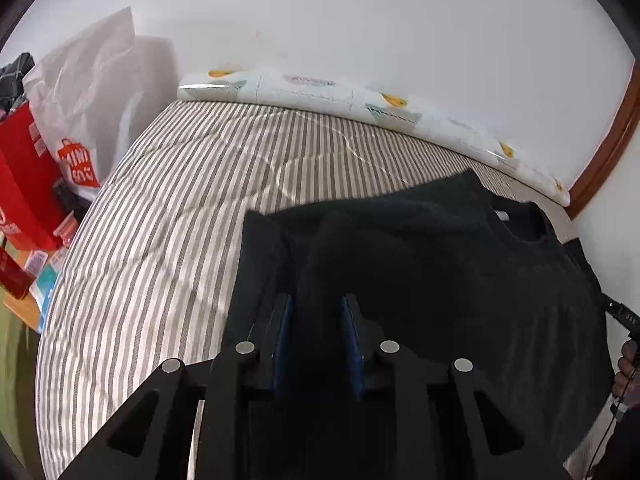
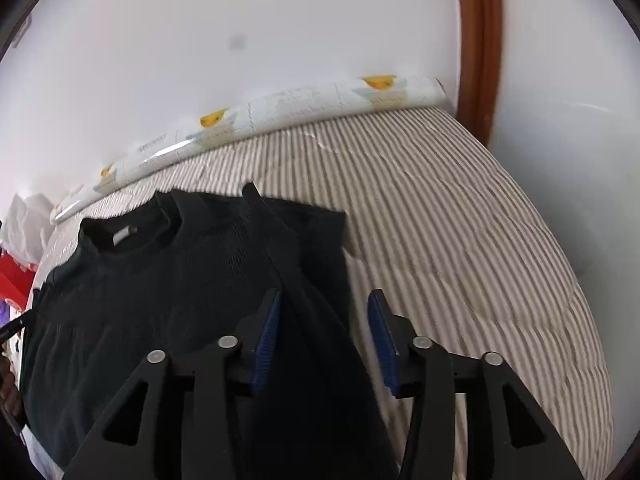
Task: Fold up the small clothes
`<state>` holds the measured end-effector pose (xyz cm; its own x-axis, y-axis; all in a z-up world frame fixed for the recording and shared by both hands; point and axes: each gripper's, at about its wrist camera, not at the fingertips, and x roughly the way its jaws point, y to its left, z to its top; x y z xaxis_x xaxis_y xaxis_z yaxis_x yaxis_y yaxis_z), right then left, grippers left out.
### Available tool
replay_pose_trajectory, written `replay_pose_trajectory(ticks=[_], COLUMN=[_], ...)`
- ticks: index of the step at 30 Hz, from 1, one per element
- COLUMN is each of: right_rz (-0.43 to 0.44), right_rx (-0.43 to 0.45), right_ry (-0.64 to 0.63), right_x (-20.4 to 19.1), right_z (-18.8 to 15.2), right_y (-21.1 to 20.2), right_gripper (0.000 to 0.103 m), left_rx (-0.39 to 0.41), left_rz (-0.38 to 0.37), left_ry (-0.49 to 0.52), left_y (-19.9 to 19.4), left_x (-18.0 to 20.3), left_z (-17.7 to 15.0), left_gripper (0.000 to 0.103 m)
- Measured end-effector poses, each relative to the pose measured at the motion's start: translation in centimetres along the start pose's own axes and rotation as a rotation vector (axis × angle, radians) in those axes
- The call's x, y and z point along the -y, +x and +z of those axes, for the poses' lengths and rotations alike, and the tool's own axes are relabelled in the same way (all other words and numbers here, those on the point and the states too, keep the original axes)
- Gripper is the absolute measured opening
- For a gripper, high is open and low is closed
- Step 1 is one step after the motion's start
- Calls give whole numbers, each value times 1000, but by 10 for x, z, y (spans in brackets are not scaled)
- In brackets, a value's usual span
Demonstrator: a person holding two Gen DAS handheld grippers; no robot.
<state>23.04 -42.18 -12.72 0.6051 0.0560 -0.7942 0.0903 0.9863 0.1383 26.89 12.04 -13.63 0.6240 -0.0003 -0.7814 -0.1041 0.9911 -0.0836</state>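
A small black knit top (image 1: 440, 260) lies flat on the striped bed, its neckline and white label toward the wall. My left gripper (image 1: 316, 300) hovers low over the top's left side. Its blue pads stand a little apart, and a raised ridge of dark fabric runs between them without being pinched. In the right wrist view the top (image 2: 160, 280) fills the left half. My right gripper (image 2: 325, 296) is open over the top's right edge, with a fold of fabric lying under the gap and the right finger over bare sheet.
The bed's grey-and-white striped sheet (image 1: 180, 200) stretches left of the top and also right of it (image 2: 460, 240). A printed white roll (image 1: 320, 88) lines the wall. A white plastic bag (image 1: 88, 100) and red box (image 1: 24, 180) stand left of the bed. A brown door frame (image 2: 480, 40) is right.
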Motion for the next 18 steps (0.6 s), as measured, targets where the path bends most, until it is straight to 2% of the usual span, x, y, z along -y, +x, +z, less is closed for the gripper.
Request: replay_pose_trajectory(ticks=[1,6,8,11,12,13,15,18], right_rz=[9,121,133,113,101,90,111,108], right_rx=[-14,-80,-102,-89,-88,-86,-89,-72], right_ry=[18,81,73,38,28,13,-15,-43], right_x=[6,22,18,8,5,1,-5,-7], right_z=[-7,-34,-40,-42,-41,-40,-40,-38], right_y=[-4,-6,-1,3,4,6,8,5], right_gripper=[58,59,59,60,56,41,22,15], left_rx=[2,24,21,23,30,37,43,57], left_rz=[-2,-15,-20,-12,-5,2,1,7], left_ry=[3,-1,-12,-13,-12,-13,-32,-48], left_y=[-5,-27,-34,-40,-41,-42,-43,-42], left_x=[0,-5,-8,-10,-10,-10,-12,-10], left_z=[-6,-31,-43,-59,-62,-65,-70,-72], left_gripper=[31,51,51,52,54,54,55,55])
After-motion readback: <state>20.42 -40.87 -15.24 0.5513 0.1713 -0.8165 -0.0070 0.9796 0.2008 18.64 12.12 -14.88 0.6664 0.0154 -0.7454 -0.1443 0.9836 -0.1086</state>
